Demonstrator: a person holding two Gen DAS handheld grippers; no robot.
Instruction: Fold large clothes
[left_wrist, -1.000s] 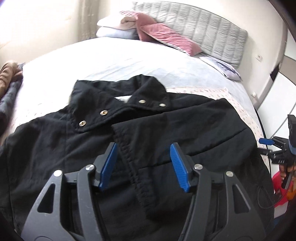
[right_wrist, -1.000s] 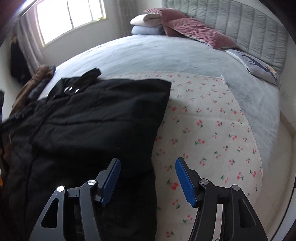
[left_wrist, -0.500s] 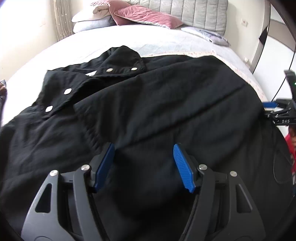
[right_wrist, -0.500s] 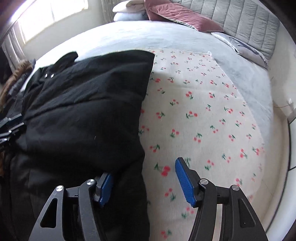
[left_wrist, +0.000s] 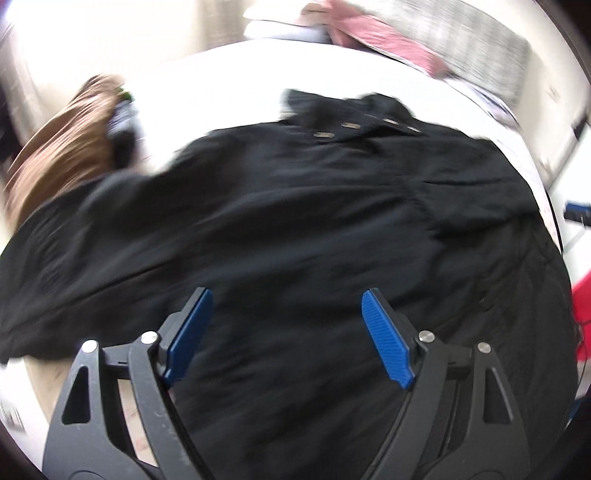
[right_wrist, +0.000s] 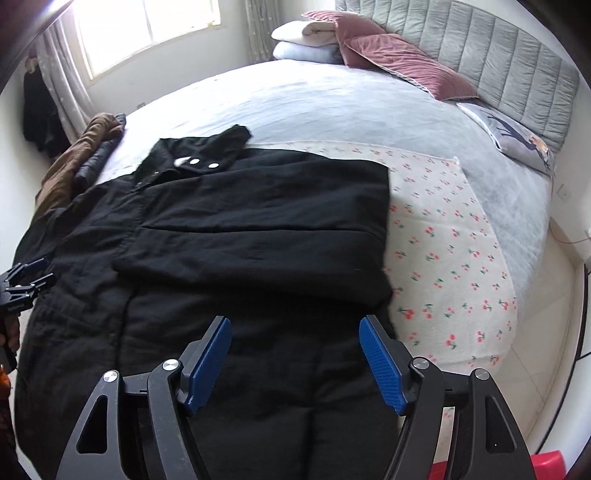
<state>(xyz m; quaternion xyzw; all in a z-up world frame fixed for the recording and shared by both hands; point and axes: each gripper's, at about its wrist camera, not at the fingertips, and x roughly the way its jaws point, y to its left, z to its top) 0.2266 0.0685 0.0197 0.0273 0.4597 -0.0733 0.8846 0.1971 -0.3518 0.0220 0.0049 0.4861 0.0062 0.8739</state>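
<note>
**Left gripper open above the black jacket**

The left gripper (left_wrist: 286, 332) hangs over a black jacket (left_wrist: 295, 229) with its blue pads (left_wrist: 386, 339) spread wide and nothing between them. The jacket covers most of the bed (left_wrist: 221, 70), its snap-studded collar (left_wrist: 354, 118) at the far end. A brown garment (left_wrist: 62, 155) lies beyond the jacket's left side. The view is motion-blurred.

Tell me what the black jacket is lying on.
The black jacket lies on a cherry-print sheet spread over the grey bed cover. The sheet shows only to the jacket's right; how far it runs beneath is covered.
</note>
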